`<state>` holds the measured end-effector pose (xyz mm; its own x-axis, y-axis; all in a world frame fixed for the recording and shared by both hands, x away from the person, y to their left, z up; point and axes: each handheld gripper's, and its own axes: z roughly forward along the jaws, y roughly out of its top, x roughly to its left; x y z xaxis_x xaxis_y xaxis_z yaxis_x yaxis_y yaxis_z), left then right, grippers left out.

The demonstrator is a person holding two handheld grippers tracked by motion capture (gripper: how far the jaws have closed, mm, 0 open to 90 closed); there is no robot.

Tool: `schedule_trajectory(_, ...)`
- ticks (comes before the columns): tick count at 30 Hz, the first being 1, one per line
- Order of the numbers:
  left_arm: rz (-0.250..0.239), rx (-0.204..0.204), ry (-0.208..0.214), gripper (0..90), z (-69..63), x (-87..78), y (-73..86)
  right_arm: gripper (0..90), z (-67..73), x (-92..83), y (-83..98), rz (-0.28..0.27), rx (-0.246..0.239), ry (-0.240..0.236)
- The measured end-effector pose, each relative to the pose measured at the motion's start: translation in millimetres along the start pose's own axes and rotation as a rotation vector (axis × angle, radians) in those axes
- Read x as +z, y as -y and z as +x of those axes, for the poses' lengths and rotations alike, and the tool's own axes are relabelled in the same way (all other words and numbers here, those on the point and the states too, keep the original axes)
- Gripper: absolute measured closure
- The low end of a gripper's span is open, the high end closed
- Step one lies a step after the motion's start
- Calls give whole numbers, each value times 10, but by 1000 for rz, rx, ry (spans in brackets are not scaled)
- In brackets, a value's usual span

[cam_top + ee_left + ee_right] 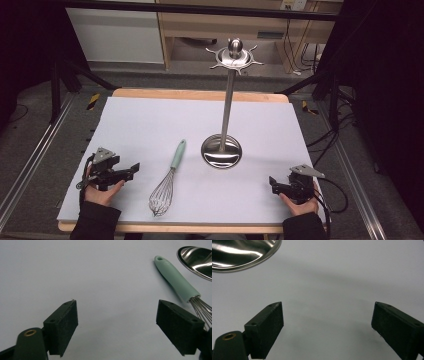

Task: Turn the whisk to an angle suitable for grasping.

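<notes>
Tabletop (150, 120): pale lavender-grey sheet over a light wooden board whose edge shows at the far and near sides.
Floor (30, 115): grey, around the tabletop.
Floor rails (30, 160): metal, running along both sides of the tabletop.
Wooden cabinet (210, 25): light wood, beyond the tabletop's far edge.
White panel (115, 35): beyond the far-left corner.
Curtains (385, 75): dark, flanking both sides.
Cables (327, 140): black, on the floor right of the tabletop.

Polished steel stand (222, 150), glossy; whisk (168, 181) wire metal, matt mint plastic handle; my pads (64, 326) rough black; table (150, 125) matt
</notes>
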<state>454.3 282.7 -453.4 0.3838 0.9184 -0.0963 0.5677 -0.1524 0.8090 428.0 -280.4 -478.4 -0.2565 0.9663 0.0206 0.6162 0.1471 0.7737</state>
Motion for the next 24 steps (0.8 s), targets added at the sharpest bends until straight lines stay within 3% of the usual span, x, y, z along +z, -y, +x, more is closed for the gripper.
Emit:
schedule_trajectory(8, -27, 0, 21, 198, -84, -61, -38, 140, 20, -28, 6, -3, -2, 4)
schedule_trajectory(24, -7, 34, 54, 223, -264, -33, -159, 150, 79, -45, -1, -9, -25, 16)
